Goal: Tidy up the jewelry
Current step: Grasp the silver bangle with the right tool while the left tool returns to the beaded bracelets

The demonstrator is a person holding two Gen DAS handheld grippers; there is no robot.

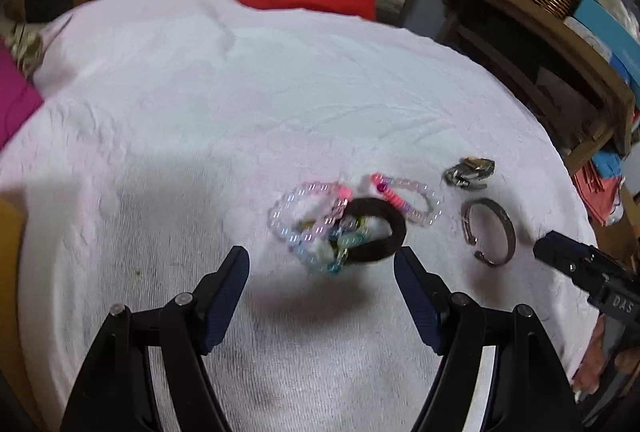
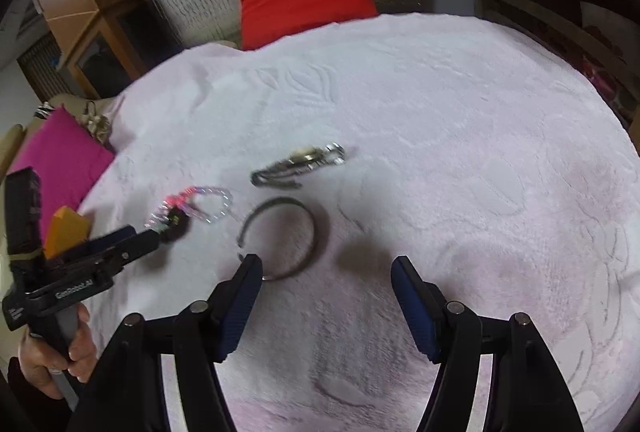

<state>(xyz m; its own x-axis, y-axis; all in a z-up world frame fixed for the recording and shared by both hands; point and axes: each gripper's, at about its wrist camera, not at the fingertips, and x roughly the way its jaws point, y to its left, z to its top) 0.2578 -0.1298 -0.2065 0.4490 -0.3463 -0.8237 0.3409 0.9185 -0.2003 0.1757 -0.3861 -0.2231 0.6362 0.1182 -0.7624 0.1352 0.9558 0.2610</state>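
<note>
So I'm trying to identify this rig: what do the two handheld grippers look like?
Both grippers, left and right, are black with angular linkage arms, silver pivot pins and ribbed dark-blue finger pads. White lettering marks each body. A bare hand grips the left one's handle.

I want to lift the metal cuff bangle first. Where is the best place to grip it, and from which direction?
Grip the metal cuff bangle across its thin band, one finger inside the ring and one outside, coming from above. It lies flat on the white towel, apart from the other pieces, so a side approach probably finds no edge. Avoid the open gap on its left; the right gripper is open nearby.
</note>
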